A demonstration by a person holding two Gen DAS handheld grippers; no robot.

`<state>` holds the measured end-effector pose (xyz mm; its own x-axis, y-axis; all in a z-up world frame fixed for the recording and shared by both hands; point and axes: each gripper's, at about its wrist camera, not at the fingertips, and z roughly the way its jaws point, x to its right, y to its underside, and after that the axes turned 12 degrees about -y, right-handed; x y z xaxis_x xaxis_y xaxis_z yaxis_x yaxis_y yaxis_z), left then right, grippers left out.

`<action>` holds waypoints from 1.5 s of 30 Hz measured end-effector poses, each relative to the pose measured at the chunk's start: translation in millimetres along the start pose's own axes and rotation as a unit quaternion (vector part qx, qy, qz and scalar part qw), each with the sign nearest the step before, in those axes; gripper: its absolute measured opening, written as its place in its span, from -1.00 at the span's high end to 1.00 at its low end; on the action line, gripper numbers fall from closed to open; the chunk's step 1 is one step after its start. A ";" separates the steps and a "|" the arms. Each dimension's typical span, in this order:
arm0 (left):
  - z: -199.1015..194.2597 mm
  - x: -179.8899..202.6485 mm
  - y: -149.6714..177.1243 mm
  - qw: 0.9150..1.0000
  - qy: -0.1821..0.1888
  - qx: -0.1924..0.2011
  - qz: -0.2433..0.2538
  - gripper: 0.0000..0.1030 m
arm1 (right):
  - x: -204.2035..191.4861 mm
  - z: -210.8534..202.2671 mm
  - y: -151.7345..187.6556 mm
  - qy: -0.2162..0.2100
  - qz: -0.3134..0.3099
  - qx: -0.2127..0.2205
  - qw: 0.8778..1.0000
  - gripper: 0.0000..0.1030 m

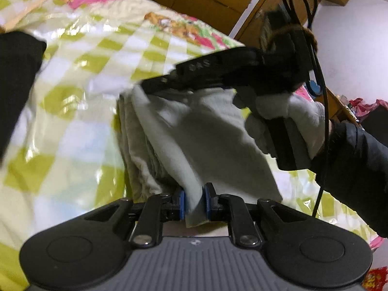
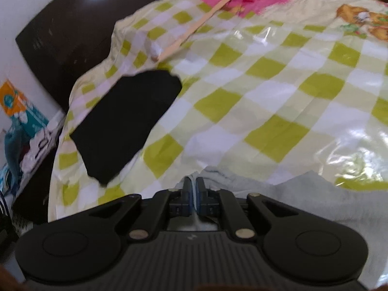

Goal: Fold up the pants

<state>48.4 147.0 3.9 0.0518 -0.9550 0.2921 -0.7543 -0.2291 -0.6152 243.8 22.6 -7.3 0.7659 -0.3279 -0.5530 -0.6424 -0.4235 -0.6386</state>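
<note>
Both grippers, left [image 1: 194, 202] and right [image 2: 194, 194], clamp jaws on bunched, pale grey pants [image 1: 194, 131].

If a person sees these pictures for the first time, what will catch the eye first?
First the grey pants, held up between the left gripper and the right gripper, both clamped on the fabric. Beneath lies the green-and-white checked bedcover, with a folded black garment near its left edge in the right wrist view.
</note>
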 end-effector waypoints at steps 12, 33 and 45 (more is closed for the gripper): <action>4.9 -18.4 -0.2 0.999 -0.034 0.011 -0.020 0.44 | 2.5 -6.2 -14.7 0.024 0.017 0.055 0.998 0.92; -37.1 -9.1 -5.4 0.993 -0.103 0.055 0.001 0.24 | -28.6 -28.4 -26.1 0.024 -0.008 0.112 0.993 0.27; 15.6 30.0 -59.3 0.990 -0.065 0.098 0.079 0.09 | -21.5 -82.6 -1.5 0.086 0.005 0.133 0.987 0.17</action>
<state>104.9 129.1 37.8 0.0362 -0.9950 0.0930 -0.6193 -0.0954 -0.7793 230.3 -39.5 49.8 0.7376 -0.4795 -0.4755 -0.6166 -0.1911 -0.7638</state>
